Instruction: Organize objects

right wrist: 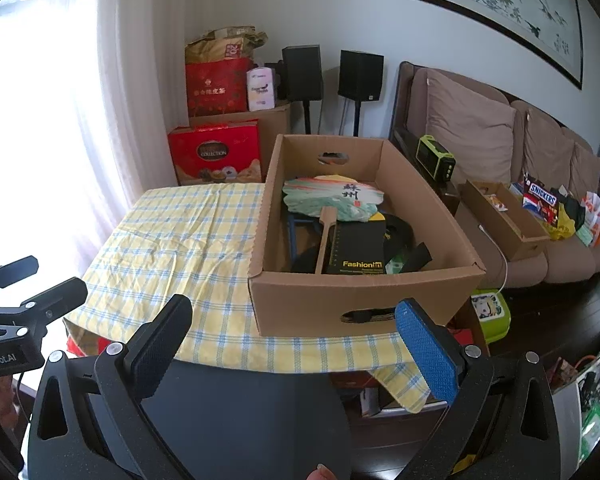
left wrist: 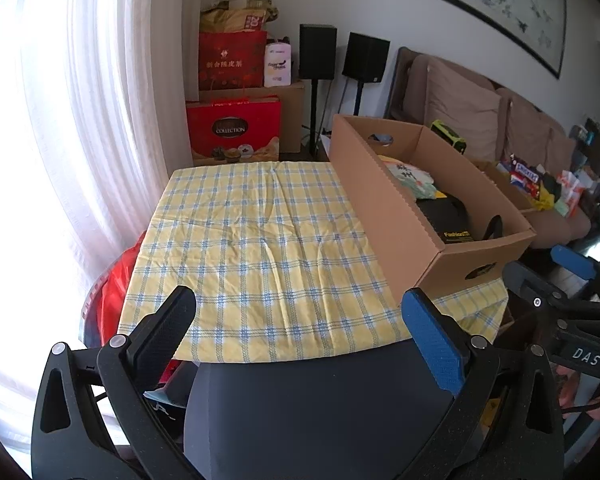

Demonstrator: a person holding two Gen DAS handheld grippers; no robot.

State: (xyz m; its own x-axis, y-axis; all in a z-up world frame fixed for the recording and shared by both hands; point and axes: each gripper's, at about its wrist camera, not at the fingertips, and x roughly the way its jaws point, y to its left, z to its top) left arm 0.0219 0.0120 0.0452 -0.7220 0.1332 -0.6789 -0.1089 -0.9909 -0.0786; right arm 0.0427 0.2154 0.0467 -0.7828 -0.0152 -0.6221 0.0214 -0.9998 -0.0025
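Note:
A brown cardboard box [right wrist: 364, 292] stands on the right part of a table with a yellow and blue checked cloth [right wrist: 180, 240]. Inside lie a round paper fan [right wrist: 336, 196] with a wooden handle, a black "Fashion" box [right wrist: 358, 248] and dark items. The box also shows in the left wrist view [left wrist: 384, 208], on the cloth [left wrist: 252, 248]. My left gripper [left wrist: 300, 304] is open and empty over the table's near edge. My right gripper [right wrist: 296, 312] is open and empty, just in front of the box. The left gripper shows in the right wrist view [right wrist: 24, 296].
Red gift boxes [right wrist: 216, 152], a carton and two black speakers [right wrist: 360, 76] stand behind the table. A brown sofa [right wrist: 540, 184] at right holds a small cardboard tray [right wrist: 504, 220], snack packs and a green device [right wrist: 436, 158]. A white curtain [left wrist: 80, 120] hangs at left.

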